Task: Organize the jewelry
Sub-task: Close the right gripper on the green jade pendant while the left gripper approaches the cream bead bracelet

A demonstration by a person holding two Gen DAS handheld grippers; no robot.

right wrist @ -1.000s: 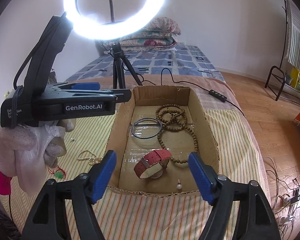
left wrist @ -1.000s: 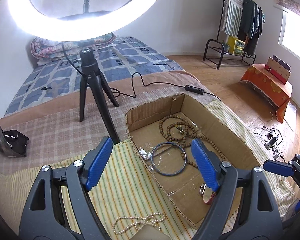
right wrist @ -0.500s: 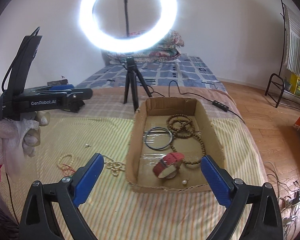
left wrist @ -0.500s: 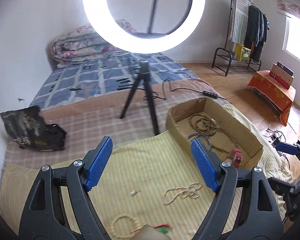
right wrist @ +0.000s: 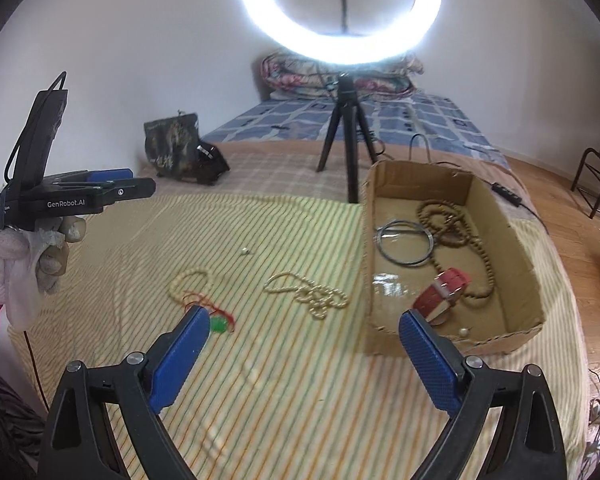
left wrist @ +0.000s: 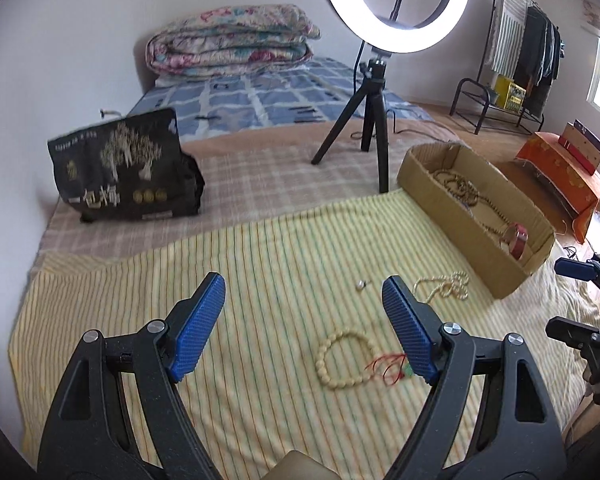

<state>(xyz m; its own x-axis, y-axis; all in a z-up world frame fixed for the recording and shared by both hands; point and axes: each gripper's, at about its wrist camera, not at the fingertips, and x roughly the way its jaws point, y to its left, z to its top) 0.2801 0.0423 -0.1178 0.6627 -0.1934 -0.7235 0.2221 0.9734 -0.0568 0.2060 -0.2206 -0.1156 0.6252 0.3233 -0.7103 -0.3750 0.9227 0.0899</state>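
Note:
A cardboard box (right wrist: 520,264) (left wrist: 440,200) on the striped yellow cloth holds a dark metal bangle (right wrist: 406,242), a long brown bead necklace (right wrist: 452,224), a red-strap watch (right wrist: 444,292) (left wrist: 515,238) and a small pearl (right wrist: 465,332). On the cloth left of the box lie a cream pearl necklace (right wrist: 308,290) (left wrist: 444,286), a cream bead bracelet with red tassel and green bead (left wrist: 346,360) (right wrist: 198,294), and a small pearl stud (left wrist: 361,285) (right wrist: 244,251). My left gripper (left wrist: 304,320) is open and empty above the cloth near the bracelet. My right gripper (right wrist: 304,350) is open and empty in front of the box.
A ring light on a black tripod (left wrist: 370,120) (right wrist: 346,132) stands behind the box. A black printed bag (left wrist: 124,168) sits at the back left. Folded quilts (left wrist: 232,40) lie on the bed behind. A cable with a remote (right wrist: 504,194) runs past the box's right side.
Both grippers have pulled back and swung left, away from the box. The loose pieces on the cloth have come into view. Both stay open and empty.

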